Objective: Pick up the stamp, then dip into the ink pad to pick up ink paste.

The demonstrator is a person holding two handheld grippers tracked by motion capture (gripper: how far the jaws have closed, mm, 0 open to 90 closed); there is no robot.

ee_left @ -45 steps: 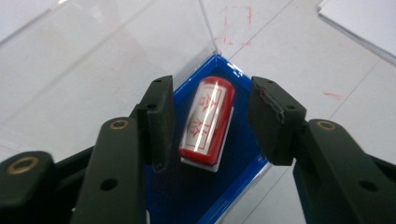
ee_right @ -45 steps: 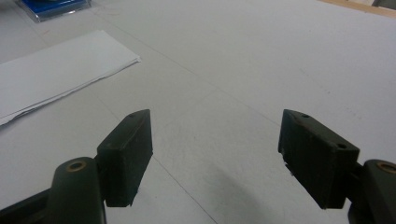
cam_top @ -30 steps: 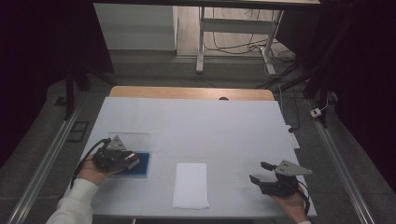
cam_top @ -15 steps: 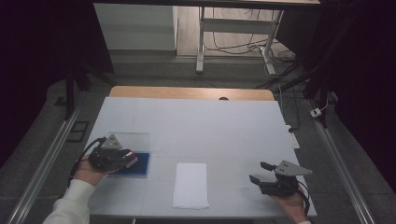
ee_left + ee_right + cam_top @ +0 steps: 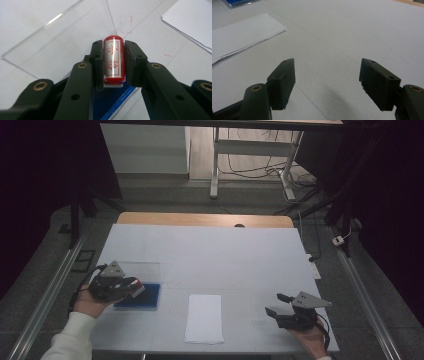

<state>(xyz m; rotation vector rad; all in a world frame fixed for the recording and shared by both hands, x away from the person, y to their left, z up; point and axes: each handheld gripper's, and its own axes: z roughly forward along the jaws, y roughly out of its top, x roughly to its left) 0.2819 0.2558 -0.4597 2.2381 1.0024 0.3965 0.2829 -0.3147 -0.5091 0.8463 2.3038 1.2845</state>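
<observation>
The left gripper [image 5: 113, 62] is clenched on a red stamp [image 5: 113, 58] above the blue ink pad [image 5: 139, 296], left of the paper [image 5: 204, 318]; I think it must carry the stamp level to print clean. The right gripper [image 5: 327, 85] rests released right of the paper. The stamp's red characters are readable in the left gripper view, where the high view gives a small blur.

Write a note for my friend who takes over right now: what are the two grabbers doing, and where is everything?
Left gripper: shut on the red stamp, held over the blue ink pad beside its clear lid.
Right gripper: open, empty, low over the white table.
White paper: flat in front, between the grippers, nothing on it.
Done: stamp picked up.
Left, probably: stamp the paper, then put the stamp back.
</observation>
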